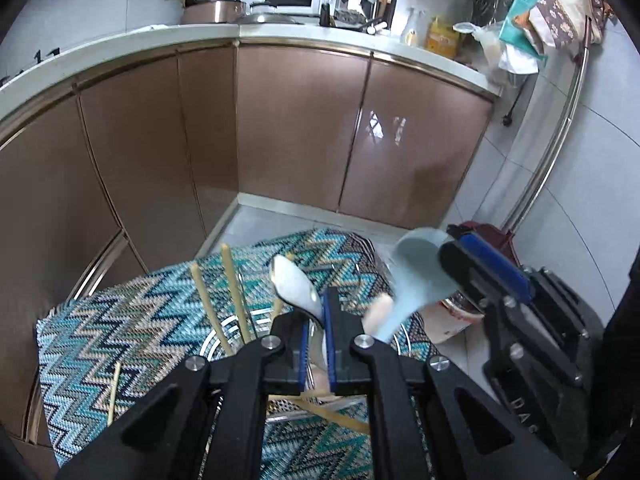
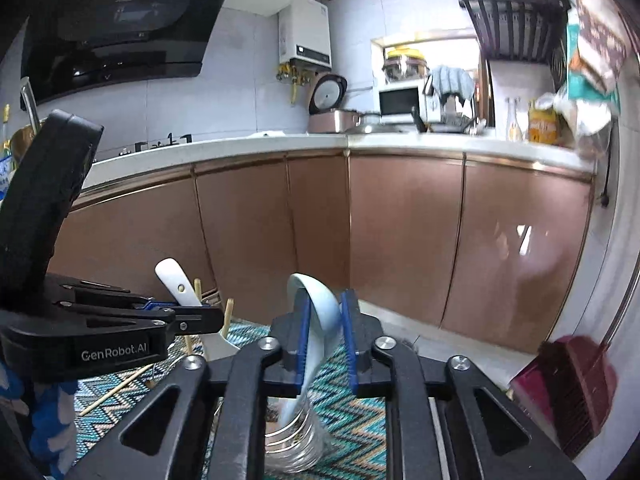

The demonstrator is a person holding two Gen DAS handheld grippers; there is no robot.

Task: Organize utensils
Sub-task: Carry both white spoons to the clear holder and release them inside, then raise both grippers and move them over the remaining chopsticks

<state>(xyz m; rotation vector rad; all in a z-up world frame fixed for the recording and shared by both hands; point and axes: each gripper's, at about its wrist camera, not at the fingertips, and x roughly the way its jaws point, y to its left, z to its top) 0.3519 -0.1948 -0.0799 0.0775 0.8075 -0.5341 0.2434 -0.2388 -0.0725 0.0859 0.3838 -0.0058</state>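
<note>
Tools both grip spoons. Left tool [image 1: 316, 332] is clenched on a white ceramic spoon [image 1: 294, 286]. Right tool [image 2: 326, 332] clamps a pale blue ceramic spoon [image 2: 316, 312] above a clear glass jar [image 2: 294, 444].

Copper-brown cabinet doors [image 2: 404, 232] run under a white counter [image 2: 248, 146] carrying a white microwave [image 2: 400, 100] and rice cooker [image 2: 330, 108], with a black range hood [image 2: 120, 24] above and a maroon dustpan [image 2: 568, 392] on the floor.

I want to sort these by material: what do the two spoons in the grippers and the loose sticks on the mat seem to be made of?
White spoon in the left gripper: glossy and thick, likely ceramic or melamine. Pale blue spoon in the right gripper: smooth, opaque, matte, probably plastic or glazed ceramic. Chopsticks: tan and dull, apparently bamboo or wood.
</note>
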